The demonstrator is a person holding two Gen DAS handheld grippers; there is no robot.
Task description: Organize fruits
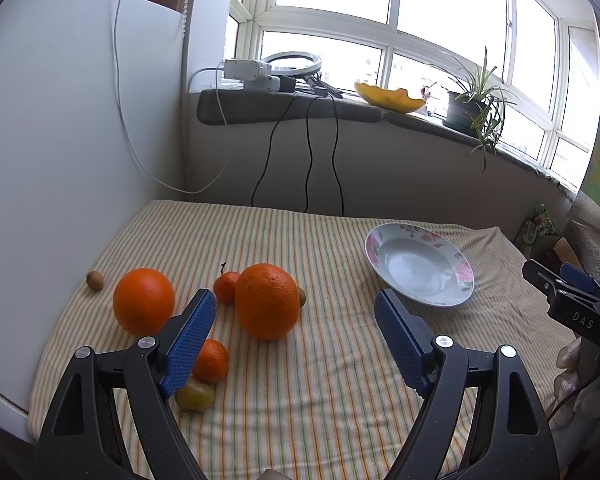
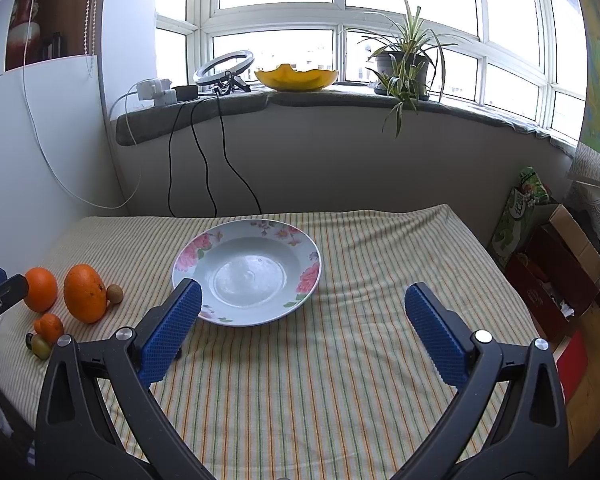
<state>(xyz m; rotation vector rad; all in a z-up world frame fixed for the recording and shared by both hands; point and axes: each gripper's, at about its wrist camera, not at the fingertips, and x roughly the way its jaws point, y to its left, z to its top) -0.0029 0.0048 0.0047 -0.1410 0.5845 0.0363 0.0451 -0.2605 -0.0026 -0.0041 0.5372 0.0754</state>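
Note:
Two big oranges [image 1: 266, 301] [image 1: 143, 301] lie on the striped cloth at the left, with two mandarins [image 1: 227, 287] [image 1: 211, 361], a greenish fruit [image 1: 195, 397] and small brown fruits [image 1: 95, 280] around them. The floral plate [image 1: 420, 264] [image 2: 247, 272] stands empty to the right. My left gripper [image 1: 296, 304] is open above the cloth, its left finger over the near mandarin, holding nothing. My right gripper [image 2: 300, 300] is open just in front of the plate, holding nothing. It also shows at the right edge of the left wrist view.
A white panel [image 1: 60, 140] bounds the table's left side. Cables [image 1: 308, 160] hang from the windowsill, which holds a yellow bowl [image 2: 296, 78], a potted plant [image 2: 400, 68] and a ring light [image 2: 224, 66]. Boxes [image 2: 556, 264] stand beyond the table's right edge.

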